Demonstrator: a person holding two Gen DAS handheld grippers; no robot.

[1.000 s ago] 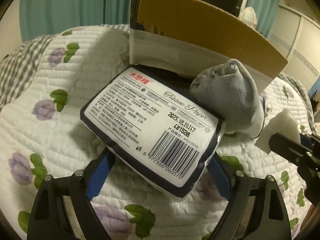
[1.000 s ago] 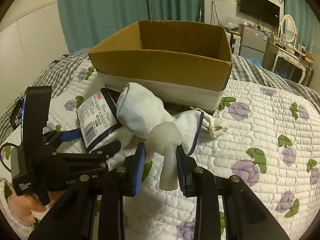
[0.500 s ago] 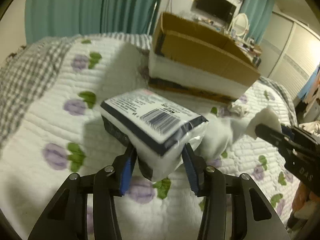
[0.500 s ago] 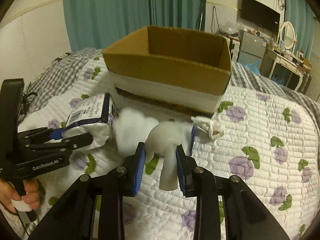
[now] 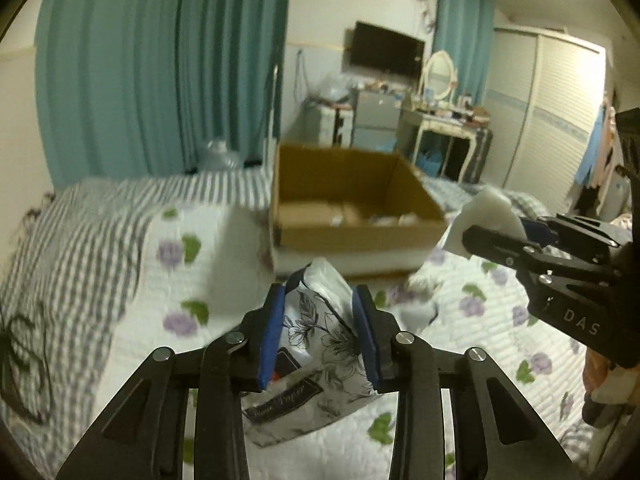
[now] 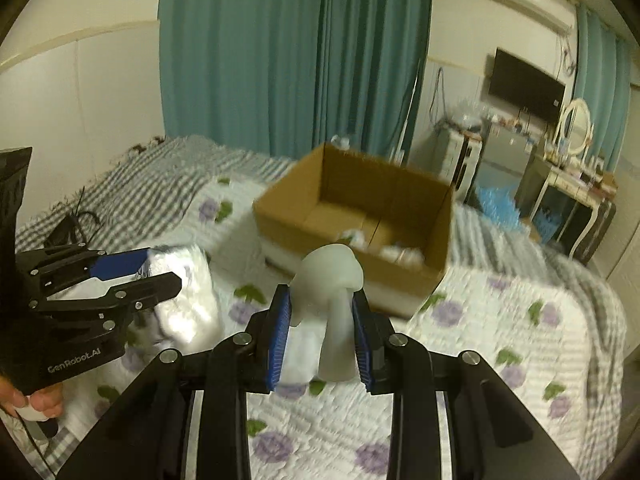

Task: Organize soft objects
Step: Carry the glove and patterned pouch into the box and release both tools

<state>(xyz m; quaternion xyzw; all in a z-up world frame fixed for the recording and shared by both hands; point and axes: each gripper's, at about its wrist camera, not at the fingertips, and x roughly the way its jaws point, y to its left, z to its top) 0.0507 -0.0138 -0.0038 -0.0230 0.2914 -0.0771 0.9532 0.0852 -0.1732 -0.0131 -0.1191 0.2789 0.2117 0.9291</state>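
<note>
My left gripper point(image 5: 318, 304) is shut on a tissue paper pack point(image 5: 316, 344) with a black flower print, held above the quilt; it also shows in the right wrist view point(image 6: 184, 292). My right gripper point(image 6: 320, 308) is shut on a white soft mushroom-shaped toy point(image 6: 332, 280), lifted off the bed; the toy shows at the right of the left wrist view point(image 5: 486, 216). An open cardboard box point(image 5: 352, 200) stands ahead on the bed, also in the right wrist view point(image 6: 360, 216), with some white items inside point(image 6: 396, 252). A white sock point(image 5: 418, 312) lies on the quilt near the box.
The bed has a white quilt with purple flowers point(image 6: 500, 320) and a grey checked blanket point(image 5: 80, 216) at the far side. Teal curtains point(image 6: 292, 52), a wall television point(image 6: 524, 84), a dresser with mirror point(image 5: 440, 120) and a wardrobe point(image 5: 560, 112) stand beyond the bed.
Both grippers have risen from the quilt with their loads. The tissue pack has turned so its printed side faces me. The views now look down into the box from higher up.
</note>
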